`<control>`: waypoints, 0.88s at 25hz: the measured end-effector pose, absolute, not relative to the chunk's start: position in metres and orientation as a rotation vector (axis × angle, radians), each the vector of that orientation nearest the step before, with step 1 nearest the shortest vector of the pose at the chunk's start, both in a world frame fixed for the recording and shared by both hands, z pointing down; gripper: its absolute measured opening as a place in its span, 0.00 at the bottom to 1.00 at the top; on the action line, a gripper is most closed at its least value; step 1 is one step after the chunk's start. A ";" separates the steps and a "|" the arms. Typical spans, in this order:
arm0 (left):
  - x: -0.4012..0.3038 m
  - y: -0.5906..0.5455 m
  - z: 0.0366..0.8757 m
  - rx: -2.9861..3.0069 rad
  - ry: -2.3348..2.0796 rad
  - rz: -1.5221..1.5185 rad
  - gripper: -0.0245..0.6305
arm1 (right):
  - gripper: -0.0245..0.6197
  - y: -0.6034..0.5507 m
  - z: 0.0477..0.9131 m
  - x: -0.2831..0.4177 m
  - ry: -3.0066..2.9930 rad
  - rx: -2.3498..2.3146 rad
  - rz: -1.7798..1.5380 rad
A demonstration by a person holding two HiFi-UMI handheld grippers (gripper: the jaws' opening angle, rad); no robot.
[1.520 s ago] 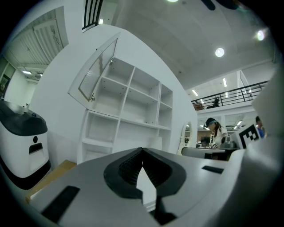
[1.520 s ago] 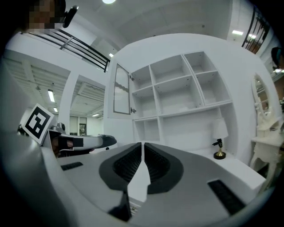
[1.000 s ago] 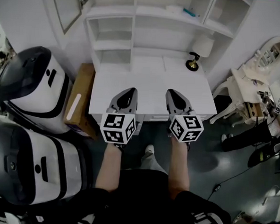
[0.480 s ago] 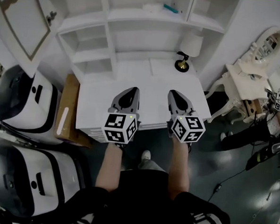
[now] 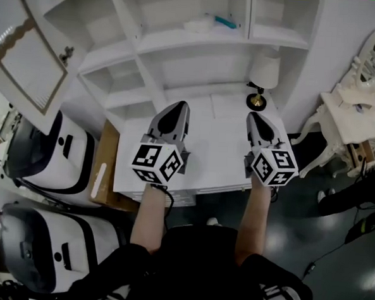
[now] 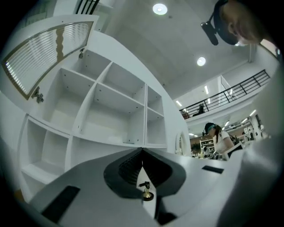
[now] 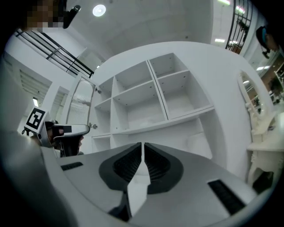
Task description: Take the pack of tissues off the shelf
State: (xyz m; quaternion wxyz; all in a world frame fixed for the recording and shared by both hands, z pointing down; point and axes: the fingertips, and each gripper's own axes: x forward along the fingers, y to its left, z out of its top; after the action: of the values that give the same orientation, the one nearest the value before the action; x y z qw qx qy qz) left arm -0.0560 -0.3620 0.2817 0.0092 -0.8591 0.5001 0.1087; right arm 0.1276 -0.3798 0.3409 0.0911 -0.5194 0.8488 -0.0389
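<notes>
Showing tissues [image 5: 196, 25] on shelf [image 5: 175, 43], head view

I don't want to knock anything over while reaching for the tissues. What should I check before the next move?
1. Pack of tissues located: ok. It lies on the upper shelf, with a teal item by it.
2. Jaws open for a grasp: not ok. Left gripper and right gripper are both shut and empty.
3. Grippers at the shelf: not ok. Both hang over the desk, short of the pack.
4. Lamp clear of the path: cannot tell. It stands just ahead of the right gripper, so the left probably has the freer approach.
</notes>
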 end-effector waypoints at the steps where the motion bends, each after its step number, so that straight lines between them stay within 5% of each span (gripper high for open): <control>1: -0.056 -0.369 0.276 -2.658 1.567 0.334 0.06 | 0.10 -0.387 0.337 0.134 2.514 -1.543 -0.107; 22: -0.063 -0.468 0.223 -2.451 1.475 0.069 0.06 | 0.10 -0.462 0.359 0.090 2.627 -1.332 -0.191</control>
State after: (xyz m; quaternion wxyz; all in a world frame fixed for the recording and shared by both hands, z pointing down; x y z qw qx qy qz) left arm -0.0633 -0.4676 0.2234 0.1399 -0.8482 0.5103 0.0239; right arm 0.0896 -0.4618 0.3592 0.0950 -0.4493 0.8860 -0.0645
